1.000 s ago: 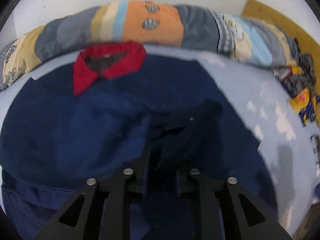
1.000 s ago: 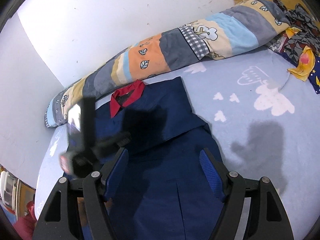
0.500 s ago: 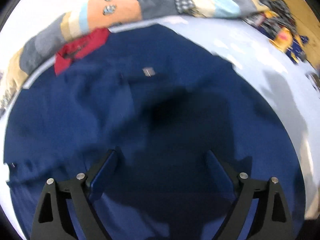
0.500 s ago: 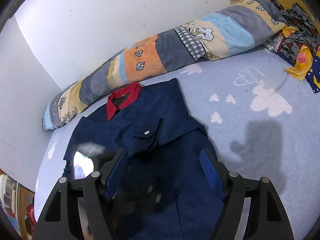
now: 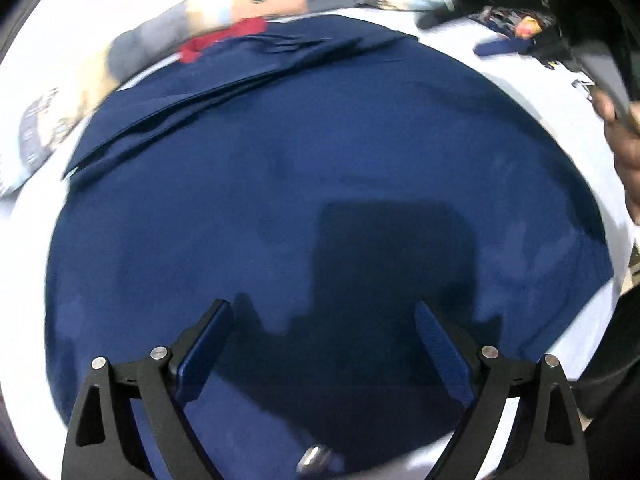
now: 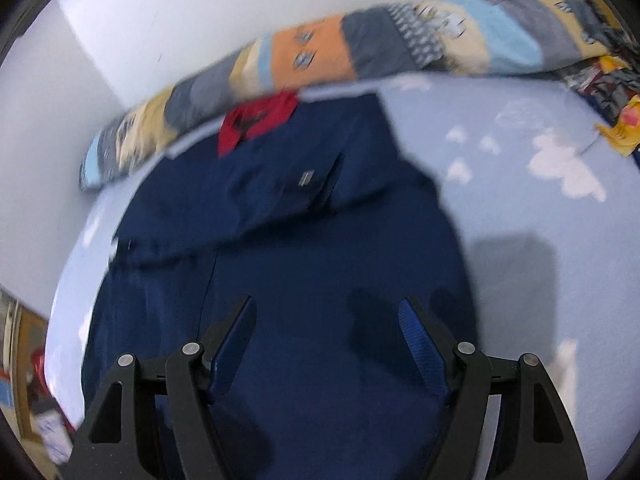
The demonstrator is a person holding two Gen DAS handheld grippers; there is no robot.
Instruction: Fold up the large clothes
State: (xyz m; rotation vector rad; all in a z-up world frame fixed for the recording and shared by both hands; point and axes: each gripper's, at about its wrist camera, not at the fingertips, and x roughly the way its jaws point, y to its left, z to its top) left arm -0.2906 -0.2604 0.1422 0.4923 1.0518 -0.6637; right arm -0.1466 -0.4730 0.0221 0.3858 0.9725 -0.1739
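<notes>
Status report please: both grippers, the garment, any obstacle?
Left gripper open, empty. Right gripper open, empty. Navy jacket flat on bed, top folded. Nothing in the way.

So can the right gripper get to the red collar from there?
Probably yes. The right gripper is open and empty over the blue jacket, and nothing sits between it and the collar, though it's far off.

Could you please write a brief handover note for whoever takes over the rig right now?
Left tongs: open, holding nothing, over the lower half of the navy garment.
Right tongs: open, holding nothing, over the same garment.
The garment lies on the blue cloud-print sheet, its red collar towards the patchwork quilt.
Done: the upper part looks folded inwards.
Left: grasp the bottom hem and fold it up towards the collar.
</notes>
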